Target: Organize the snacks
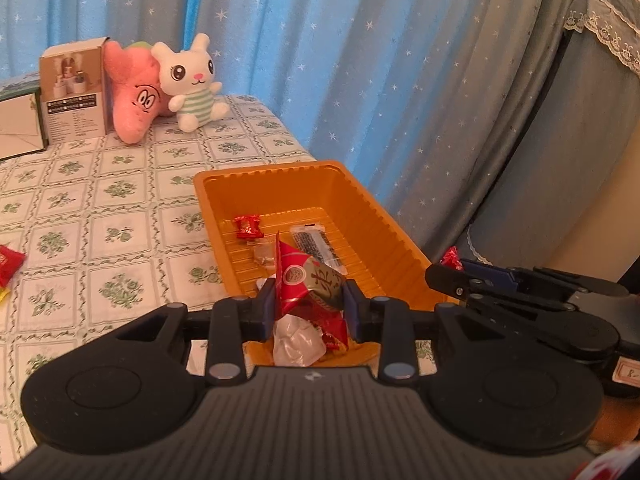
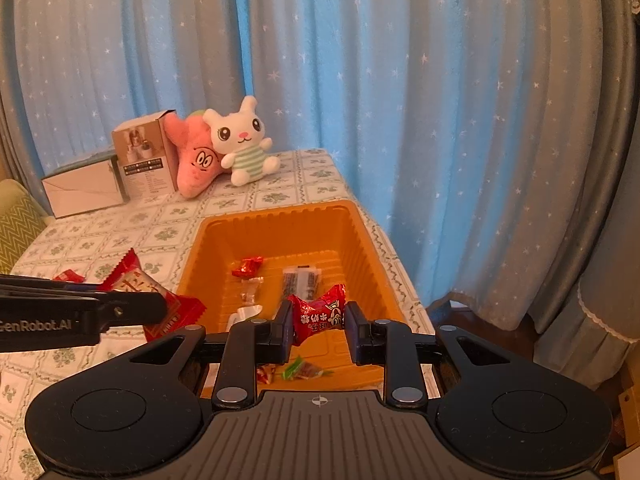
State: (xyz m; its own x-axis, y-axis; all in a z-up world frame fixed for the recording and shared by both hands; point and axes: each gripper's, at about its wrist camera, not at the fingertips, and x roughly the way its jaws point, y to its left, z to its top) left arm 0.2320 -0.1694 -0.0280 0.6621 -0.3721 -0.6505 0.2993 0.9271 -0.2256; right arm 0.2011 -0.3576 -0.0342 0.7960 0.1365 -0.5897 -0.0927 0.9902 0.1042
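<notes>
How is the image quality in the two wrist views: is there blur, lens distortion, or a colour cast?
Left wrist view: warm orange cast, dark fisheye corners, curtain bowed and soft; the red snack packet in the left gripper stays readable. Right wrist view: stronger barrel bending of the curtain folds, black corners, the red candy in the right gripper fairly sharp, the orange tray evenly lit.

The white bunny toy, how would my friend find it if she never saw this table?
Start at the orange tray on the flowered tablecloth, then look to the table's far end by the blue starry curtain. The white bunny sits there, leaning against a pink plush. Only it has upright ears and a green-striped shirt.
</notes>
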